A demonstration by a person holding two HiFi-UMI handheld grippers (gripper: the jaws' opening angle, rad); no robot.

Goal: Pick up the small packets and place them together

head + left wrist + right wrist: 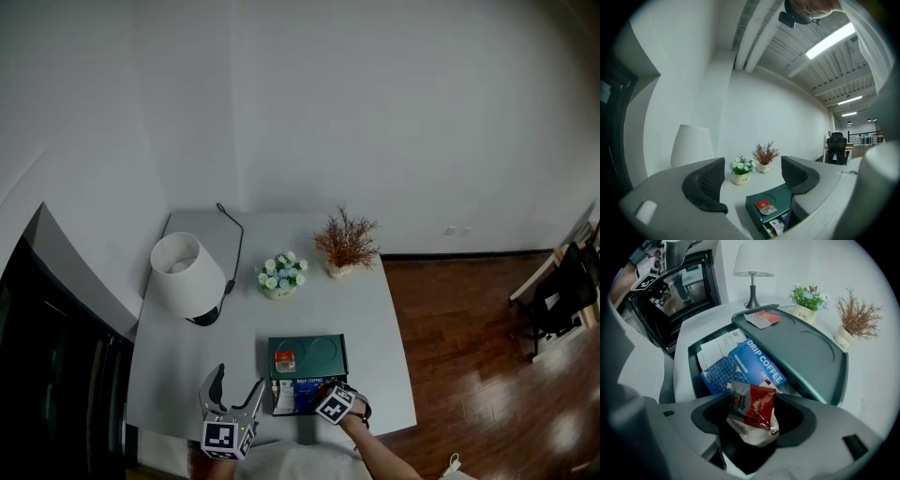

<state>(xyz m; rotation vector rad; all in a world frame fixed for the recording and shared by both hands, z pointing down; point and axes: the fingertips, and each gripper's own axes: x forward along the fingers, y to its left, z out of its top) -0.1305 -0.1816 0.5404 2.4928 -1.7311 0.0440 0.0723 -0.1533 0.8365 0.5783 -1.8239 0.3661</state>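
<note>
Head cam: high up, facing steeply down, far off, whole white table (178, 366) in frame. Left gripper (752, 171) cam: low, near table lvl, facing fwd across it to the wall; right gripper (752, 420) cam: v. close over green box (806, 357), angled down. All 3 views share box, lamp (186, 267), flower pot (279, 289) & dried-plant pot (339, 269).

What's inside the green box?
Inside the green box: a blue drip coffee packet and a white packet. The right gripper holds a red packet. Anything underneath is covered.
</note>
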